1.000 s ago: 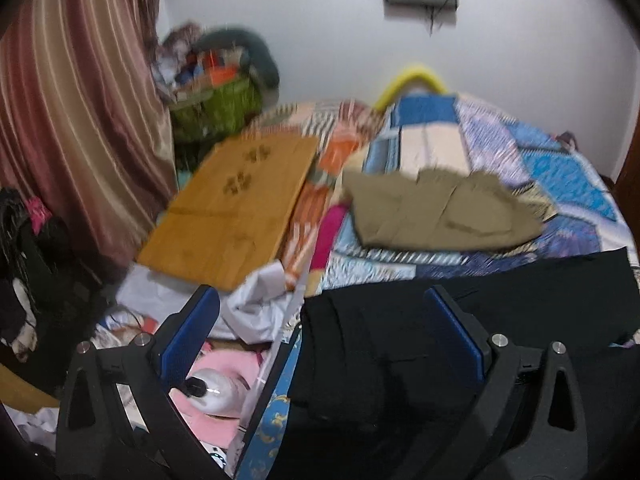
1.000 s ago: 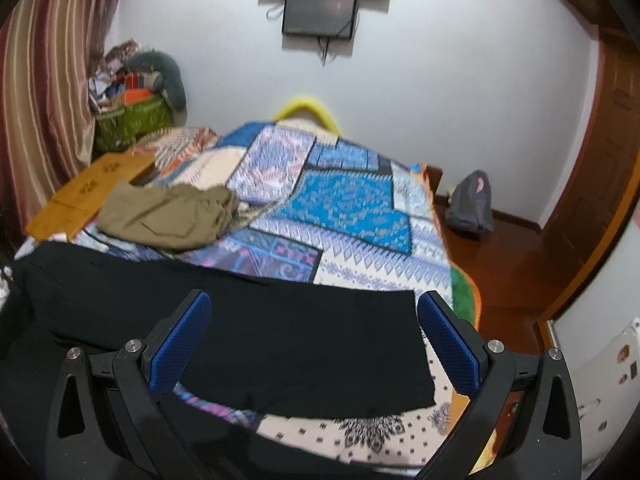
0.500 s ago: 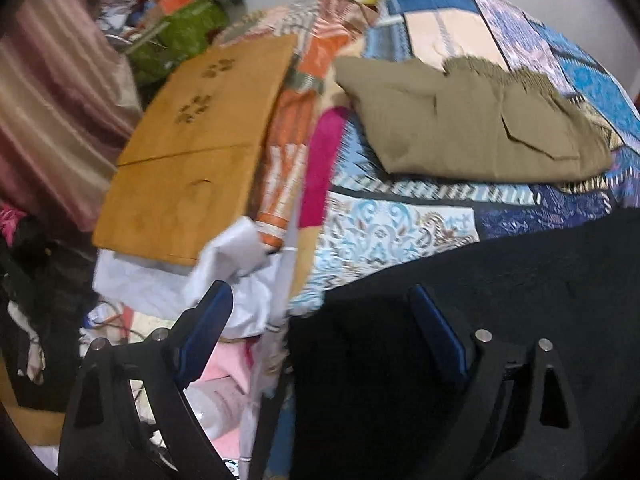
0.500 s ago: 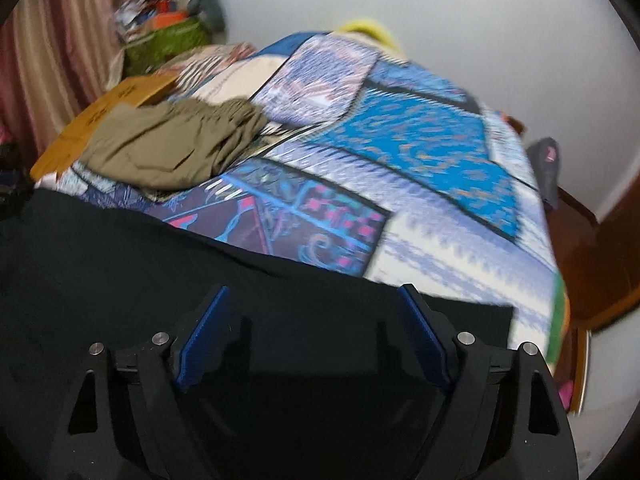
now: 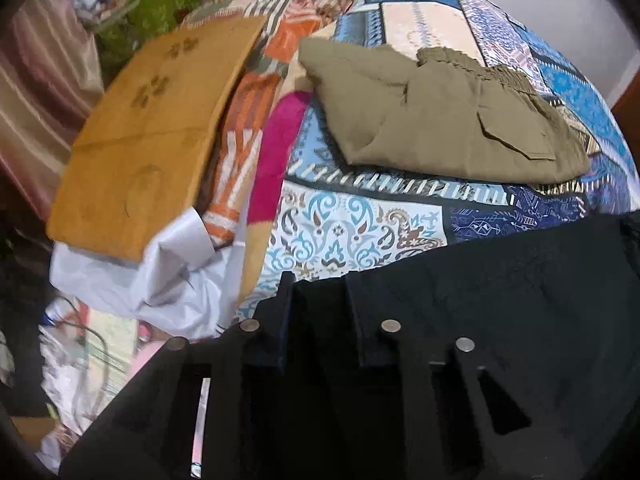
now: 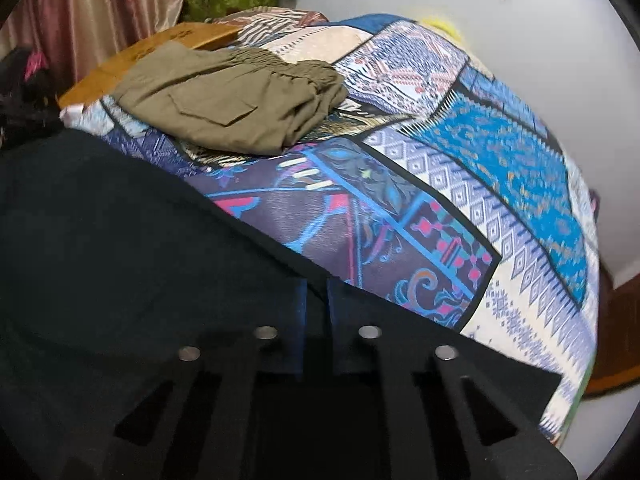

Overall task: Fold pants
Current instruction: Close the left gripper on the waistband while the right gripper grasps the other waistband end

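Both claws pinch my black pants (image 5: pixel 500 300): left gripper (image 5: pixel 320 292), right gripper (image 6: pixel 317 298). Left view alone shows cardboard (image 5: pixel 152 128) fully.

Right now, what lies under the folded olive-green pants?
The folded olive-green pants rest on the patterned patchwork bedspread, visible all around them. Whatever lies directly beneath them is covered.

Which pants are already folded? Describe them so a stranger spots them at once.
Start at the patchwork bedspread. Toward its far side, beside the wooden board, lie the olive pants. Unlike the black pants spread nearest the grippers, they are a compact khaki-green bundle showing a flap pocket.
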The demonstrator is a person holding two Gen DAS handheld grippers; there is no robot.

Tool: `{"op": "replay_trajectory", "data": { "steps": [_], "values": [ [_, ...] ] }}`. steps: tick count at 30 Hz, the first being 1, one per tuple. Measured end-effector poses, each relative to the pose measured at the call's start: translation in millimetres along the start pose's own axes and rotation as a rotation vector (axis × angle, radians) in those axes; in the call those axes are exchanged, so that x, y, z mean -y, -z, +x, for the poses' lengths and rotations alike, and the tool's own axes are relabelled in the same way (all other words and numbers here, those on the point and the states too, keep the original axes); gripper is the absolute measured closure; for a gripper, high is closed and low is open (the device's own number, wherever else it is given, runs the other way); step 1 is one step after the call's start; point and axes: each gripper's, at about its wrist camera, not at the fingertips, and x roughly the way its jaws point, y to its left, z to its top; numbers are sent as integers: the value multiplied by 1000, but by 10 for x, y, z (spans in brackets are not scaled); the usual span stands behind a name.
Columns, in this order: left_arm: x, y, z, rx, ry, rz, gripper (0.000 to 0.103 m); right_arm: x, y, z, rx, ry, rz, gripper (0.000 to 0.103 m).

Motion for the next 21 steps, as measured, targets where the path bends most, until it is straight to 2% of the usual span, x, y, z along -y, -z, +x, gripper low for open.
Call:
{"op": "replay_trajectory", "data": {
  "steps": [4,6,10,15,16,18,19,20,21],
  "values": [
    [90,-102,-185,74,-64,43,82,45,-33,-29,16,17,12,100],
    [150,-200,-268,124,-124,55,82,104,-63,-39,29,35,29,101],
    [231,-428,-346,177,-172,75,82,294,-194,-77,66,83,108,102],
    [266,-556,-460,216,-182,98,82,449,-231,-259,104,10,155,102],
    [263,-551,-474,214,-180,100,82,458,-223,-280,105,-2,159,100],
    [249,-513,-461,207,-187,105,82,485,-207,-267,86,-15,165,82],
    [228,-488,-435,199,-188,102,82,499,-200,-227,69,-35,165,62],
    [212,-463,-411,193,-184,97,82,492,-175,-197,62,-54,170,49],
    [212,-438,-393,191,-180,93,82,489,-164,-173,61,-74,173,49]
  ]
}}
